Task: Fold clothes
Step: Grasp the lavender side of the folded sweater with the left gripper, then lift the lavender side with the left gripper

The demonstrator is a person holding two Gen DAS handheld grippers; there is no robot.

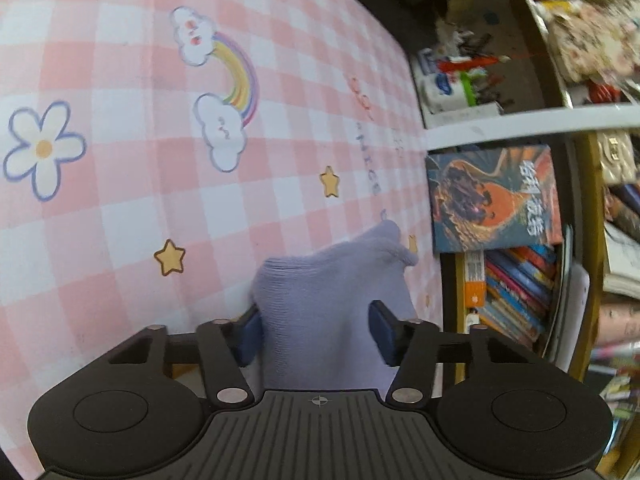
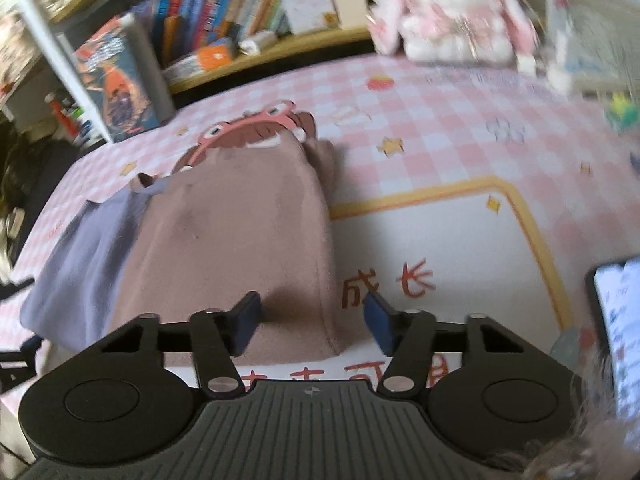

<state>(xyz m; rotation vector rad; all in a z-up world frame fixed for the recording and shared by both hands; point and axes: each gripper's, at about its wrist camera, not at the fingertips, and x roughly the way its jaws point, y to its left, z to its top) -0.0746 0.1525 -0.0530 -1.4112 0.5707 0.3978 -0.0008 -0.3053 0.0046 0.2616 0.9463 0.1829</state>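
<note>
Pink checked desk (image 1: 120, 60), bookshelf (image 2: 224, 8) far. Left tool (image 1: 316, 330) half-closed around lilac cuff (image 1: 320, 300), contact unclear. Right tool (image 2: 312, 320) part-open astride brown garment (image 2: 240, 232) hem corner, not pinching. Risk: thin fabric slips out, fold skews.

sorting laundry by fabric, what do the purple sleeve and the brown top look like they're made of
Purple sleeve: looks like a soft ribbed knit, matte; fine parallel ribs show across it.
Brown top: seems a smooth, thicker matte fabric, maybe cotton jersey or fleece, with a stitched hem and a printed cartoon face. The blur leaves the weave unclear.
</note>
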